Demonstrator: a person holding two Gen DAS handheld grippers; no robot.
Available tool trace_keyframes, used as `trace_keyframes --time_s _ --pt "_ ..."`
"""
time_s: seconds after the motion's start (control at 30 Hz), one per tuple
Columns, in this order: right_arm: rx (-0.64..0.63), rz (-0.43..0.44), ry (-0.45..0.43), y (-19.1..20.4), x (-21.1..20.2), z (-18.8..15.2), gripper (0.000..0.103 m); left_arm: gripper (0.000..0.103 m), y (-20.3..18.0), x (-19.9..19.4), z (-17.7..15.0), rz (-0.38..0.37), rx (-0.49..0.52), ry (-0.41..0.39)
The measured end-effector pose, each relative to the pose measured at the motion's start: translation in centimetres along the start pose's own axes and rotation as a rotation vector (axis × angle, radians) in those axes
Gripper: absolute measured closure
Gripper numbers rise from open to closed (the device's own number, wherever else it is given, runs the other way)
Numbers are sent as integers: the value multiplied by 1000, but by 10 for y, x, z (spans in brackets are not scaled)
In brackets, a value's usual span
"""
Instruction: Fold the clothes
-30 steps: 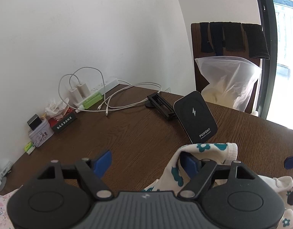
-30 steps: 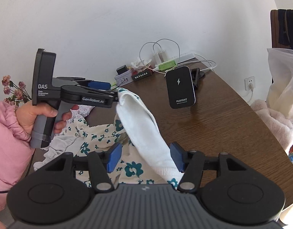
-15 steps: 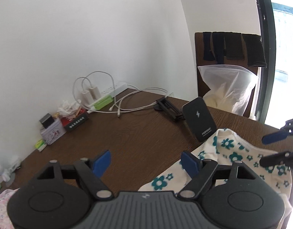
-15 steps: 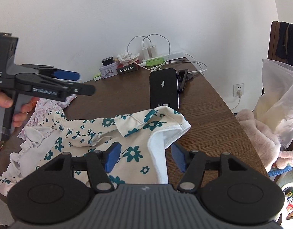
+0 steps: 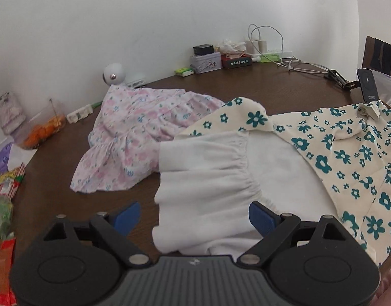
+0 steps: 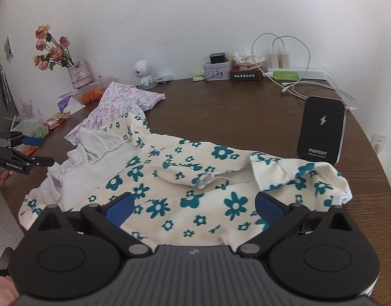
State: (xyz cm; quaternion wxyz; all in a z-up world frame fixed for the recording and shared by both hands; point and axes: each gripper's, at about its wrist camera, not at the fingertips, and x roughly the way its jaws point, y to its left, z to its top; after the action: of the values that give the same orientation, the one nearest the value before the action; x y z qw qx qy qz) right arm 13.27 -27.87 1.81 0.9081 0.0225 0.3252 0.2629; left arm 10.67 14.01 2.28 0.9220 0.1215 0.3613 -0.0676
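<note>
A cream dress with teal flowers point(image 6: 195, 191) lies spread and rumpled on the brown table point(image 6: 233, 112), its white lining point(image 5: 208, 178) turned up at the hem. It also shows in the left wrist view point(image 5: 348, 153). My left gripper point(image 5: 194, 215) is open just above the white hem, holding nothing. It appears at the left edge of the right wrist view point(image 6: 35, 151). My right gripper point(image 6: 194, 209) is open over the flowered cloth, holding nothing. A pink floral dress point(image 5: 139, 132) lies folded beyond it, also in the right wrist view point(image 6: 119, 104).
A black power bank point(image 6: 321, 130) stands at the right, with cables and a power strip point(image 6: 297, 72) behind. Small boxes point(image 6: 218, 70), a white toy point(image 6: 142, 70), a flower vase point(image 6: 78, 72), a container of orange pieces point(image 5: 42, 130) and snack packets point(image 5: 7, 186) line the wall and left edge.
Both grippers let go of the teal-flowered dress, which dropped flat onto the table. The left gripper pulled back and swung left toward the hem and the pink dress.
</note>
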Motion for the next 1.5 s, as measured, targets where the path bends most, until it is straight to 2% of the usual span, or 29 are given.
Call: trace_keyframes --time_s 0.1,0.17,0.3,0.43,0.5,0.6,0.63,0.7,0.77,0.93,1.0,1.03,1.1,1.17,1.5 --pt "-71 52 41 30 18 4 0 11 18 -6 -26 -16 -57 42" --pt "-127 84 69 52 30 7 0 15 27 -9 -39 -40 -84 58" --pt "-252 129 112 99 53 16 0 45 31 -10 -49 -100 -104 76" --pt "-386 157 124 146 72 34 0 62 31 -6 -53 -150 -102 105" --pt "-453 170 128 170 82 44 0 80 30 -4 -55 -178 -100 113" --pt "-541 199 137 204 100 55 0 102 26 -2 -53 -200 -87 109" --pt "-563 218 144 214 106 57 1 102 24 -2 -54 -200 -84 110" --pt "-602 263 172 236 122 60 12 103 20 -5 -54 -175 -66 110" --pt "-644 301 209 257 142 59 31 103 18 -9 -57 -157 -55 109" --pt "-714 365 300 297 193 51 37 103 26 -23 -72 -128 -84 107" --pt "-709 365 326 305 209 49 59 103 30 -29 -78 -110 -97 107" --pt "-704 363 338 309 217 48 81 103 33 -31 -81 -101 -105 108" --pt "-673 376 335 311 227 51 93 103 40 -37 -84 -90 -124 103" --pt "-641 397 339 312 232 54 98 103 46 -42 -85 -85 -143 90" --pt "-542 446 306 336 252 61 101 101 61 -71 -64 -52 -165 -21"
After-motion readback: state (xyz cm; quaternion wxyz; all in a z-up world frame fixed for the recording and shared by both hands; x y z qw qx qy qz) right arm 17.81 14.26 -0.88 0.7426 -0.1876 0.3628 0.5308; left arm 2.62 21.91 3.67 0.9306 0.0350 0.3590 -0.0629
